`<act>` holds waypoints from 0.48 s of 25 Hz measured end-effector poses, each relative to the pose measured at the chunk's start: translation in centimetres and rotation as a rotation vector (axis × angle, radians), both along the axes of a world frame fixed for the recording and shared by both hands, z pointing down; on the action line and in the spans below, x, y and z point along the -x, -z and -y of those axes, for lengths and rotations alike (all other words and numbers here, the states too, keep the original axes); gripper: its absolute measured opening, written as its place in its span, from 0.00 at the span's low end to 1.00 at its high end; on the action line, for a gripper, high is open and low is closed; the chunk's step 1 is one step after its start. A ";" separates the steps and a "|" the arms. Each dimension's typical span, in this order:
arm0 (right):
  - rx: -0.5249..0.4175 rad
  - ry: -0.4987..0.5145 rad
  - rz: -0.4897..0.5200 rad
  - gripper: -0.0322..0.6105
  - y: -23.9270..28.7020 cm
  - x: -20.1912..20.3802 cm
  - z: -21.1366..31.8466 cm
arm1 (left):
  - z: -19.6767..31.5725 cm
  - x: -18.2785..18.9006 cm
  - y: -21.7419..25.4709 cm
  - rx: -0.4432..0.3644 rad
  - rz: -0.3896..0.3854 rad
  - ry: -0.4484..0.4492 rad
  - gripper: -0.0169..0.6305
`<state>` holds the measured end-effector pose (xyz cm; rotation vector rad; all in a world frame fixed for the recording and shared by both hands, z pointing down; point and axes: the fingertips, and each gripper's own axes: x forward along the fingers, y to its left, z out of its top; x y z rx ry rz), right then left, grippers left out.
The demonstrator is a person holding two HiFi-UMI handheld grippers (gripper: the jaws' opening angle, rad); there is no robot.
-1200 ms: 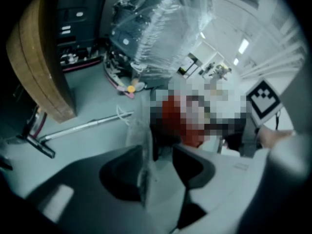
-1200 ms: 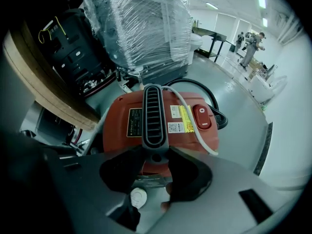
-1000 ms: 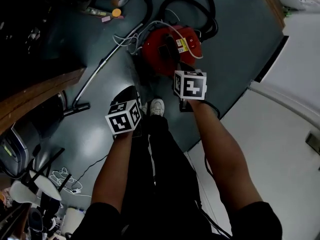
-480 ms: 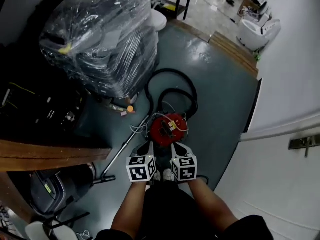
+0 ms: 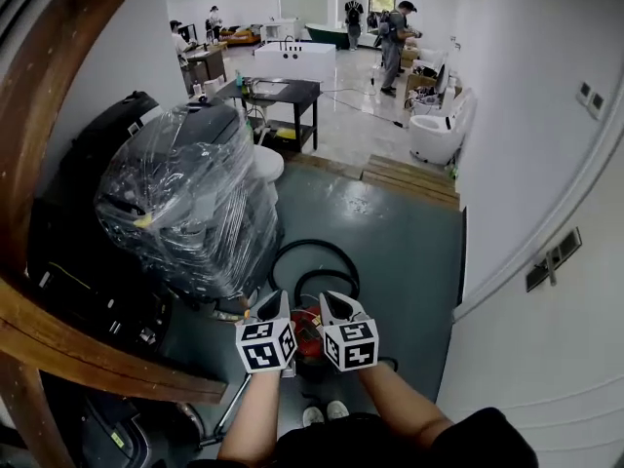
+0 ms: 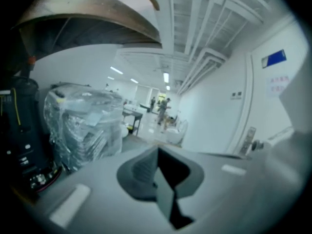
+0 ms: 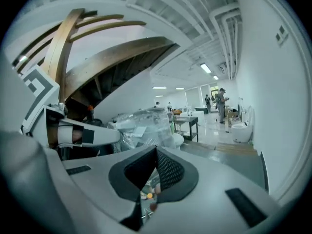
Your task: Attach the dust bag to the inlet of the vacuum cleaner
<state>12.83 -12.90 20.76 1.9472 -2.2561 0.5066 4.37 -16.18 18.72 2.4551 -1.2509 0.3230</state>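
Observation:
The red vacuum cleaner (image 5: 308, 331) stands on the dark floor far below, mostly hidden behind my two raised grippers. Its black hose (image 5: 314, 261) lies in loops just beyond it. My left gripper (image 5: 275, 306) and right gripper (image 5: 335, 306) are held side by side in front of me, pointing out into the room. In the left gripper view the left gripper (image 6: 158, 155) has its jaws together with nothing between them. In the right gripper view the right gripper (image 7: 156, 155) is likewise shut and empty, and the left gripper (image 7: 114, 135) shows beside it. No dust bag shows in any view.
A tall stack wrapped in clear plastic (image 5: 190, 203) stands left of the vacuum. A curved wooden beam (image 5: 68, 349) runs along the left. A white wall (image 5: 546, 213) closes the right side. A black table (image 5: 278, 94), white fixtures (image 5: 434, 135) and people (image 5: 395, 27) are further off.
Both grippers have risen from just above the vacuum on the floor to chest height. The head view has swung up from the floor to the room ahead.

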 end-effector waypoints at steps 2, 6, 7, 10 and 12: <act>-0.066 -0.014 -0.011 0.05 3.4 -0.7 0.2 | -0.2 -1.1 3.0 -0.048 -0.008 -0.023 0.02; -0.170 -0.041 -0.025 0.05 8.9 -1.7 0.7 | -0.4 -2.4 8.2 -0.154 -0.016 -0.045 0.02; -0.188 -0.049 -0.033 0.05 9.8 -1.8 0.5 | -0.5 -2.6 9.0 -0.172 -0.017 -0.047 0.02; -0.222 -0.065 -0.068 0.05 11.7 -2.1 0.5 | -0.5 -3.1 10.9 -0.208 -0.027 -0.054 0.02; -0.234 -0.072 -0.081 0.05 12.4 -2.2 0.8 | -0.1 -3.3 11.6 -0.222 -0.032 -0.059 0.02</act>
